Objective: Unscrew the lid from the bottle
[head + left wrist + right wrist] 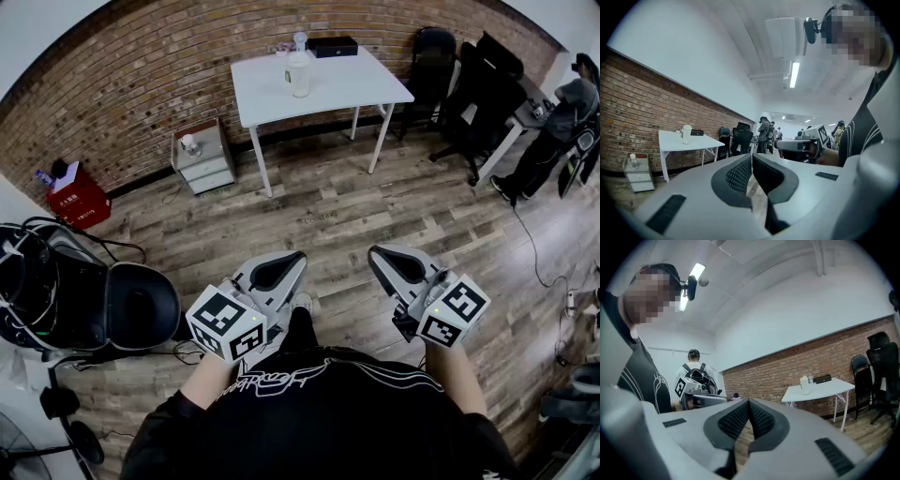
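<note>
Your left gripper (289, 261) and right gripper (381, 255) are both closed and empty. The bottle (298, 75) stands well away on the white table (361, 86), lid on. Reach it with the jaws unopened and you may topple it.

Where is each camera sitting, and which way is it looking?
Head view: on the person's head, looking steeply down at the floor; shows the black shirt, left gripper and right gripper.
Left gripper view: rides the left gripper, looking along its shut jaws toward the brick wall; the right gripper shows at right.
Right gripper view: rides the right gripper, along its shut jaws; the left gripper shows at left.
Shared: all three see the white table holding the bottle.
</note>
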Demonstrator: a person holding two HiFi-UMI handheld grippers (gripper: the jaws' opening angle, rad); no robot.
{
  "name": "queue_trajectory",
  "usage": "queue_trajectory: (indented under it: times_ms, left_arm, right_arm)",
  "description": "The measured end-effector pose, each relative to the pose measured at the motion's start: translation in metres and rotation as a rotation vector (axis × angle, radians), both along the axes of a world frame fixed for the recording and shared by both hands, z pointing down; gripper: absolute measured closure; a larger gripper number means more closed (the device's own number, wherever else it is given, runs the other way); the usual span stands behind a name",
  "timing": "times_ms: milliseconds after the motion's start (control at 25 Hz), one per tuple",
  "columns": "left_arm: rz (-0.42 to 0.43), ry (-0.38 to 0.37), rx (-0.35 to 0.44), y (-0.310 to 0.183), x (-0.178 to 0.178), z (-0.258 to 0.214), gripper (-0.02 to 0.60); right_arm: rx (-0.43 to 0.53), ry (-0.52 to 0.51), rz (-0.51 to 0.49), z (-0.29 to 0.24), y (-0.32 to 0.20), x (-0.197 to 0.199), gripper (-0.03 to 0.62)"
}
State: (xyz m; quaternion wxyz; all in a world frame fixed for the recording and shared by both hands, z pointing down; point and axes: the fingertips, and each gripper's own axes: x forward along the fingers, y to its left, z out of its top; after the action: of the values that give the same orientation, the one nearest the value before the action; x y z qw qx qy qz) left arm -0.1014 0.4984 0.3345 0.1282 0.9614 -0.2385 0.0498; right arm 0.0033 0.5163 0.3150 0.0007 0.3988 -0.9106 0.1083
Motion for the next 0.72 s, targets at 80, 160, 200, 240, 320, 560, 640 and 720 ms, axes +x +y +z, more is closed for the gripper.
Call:
queue_trajectory:
  times_ms: [80,160,200,240,320,560,640,720]
  left_arm:
    - [-0.005,0.006,-0.003,-0.003,0.000,0.001,0.546]
    - [-0.008,0.009,-0.004,-0.004,-0.001,0.001,0.546]
    - [-0.009,0.009,-0.005,-0.004,-0.001,0.002,0.546]
    - [-0.009,0.007,-0.006,-0.004,-0.001,0.003,0.546]
    - [-0.013,-0.003,-0.010,-0.005,-0.001,0.007,0.546]
    - [-0.007,-0.036,-0.021,-0.013,-0.003,0.012,0.545]
    - [-0.024,-0.037,-0.023,-0.021,-0.006,0.013,0.545]
    - [-0.050,-0.034,-0.022,-0.032,-0.009,0.014,0.543]
  right_arm:
    - [-0.006,-0.005,0.001,0.002,-0.002,0.000,0.602]
    - [-0.005,-0.005,-0.003,0.003,-0.003,-0.001,0.602]
    - [-0.002,-0.002,-0.007,0.004,-0.003,-0.003,0.602]
    - [0.000,0.002,-0.009,0.005,-0.003,-0.003,0.602]
    - [0.001,0.007,-0.006,0.008,-0.002,-0.003,0.602]
    - [0.020,-0.051,0.034,0.005,-0.007,0.005,0.602]
    - [0.032,-0.048,0.050,0.005,-0.011,0.008,0.576]
    - [0.038,-0.053,0.071,0.004,-0.020,0.012,0.493]
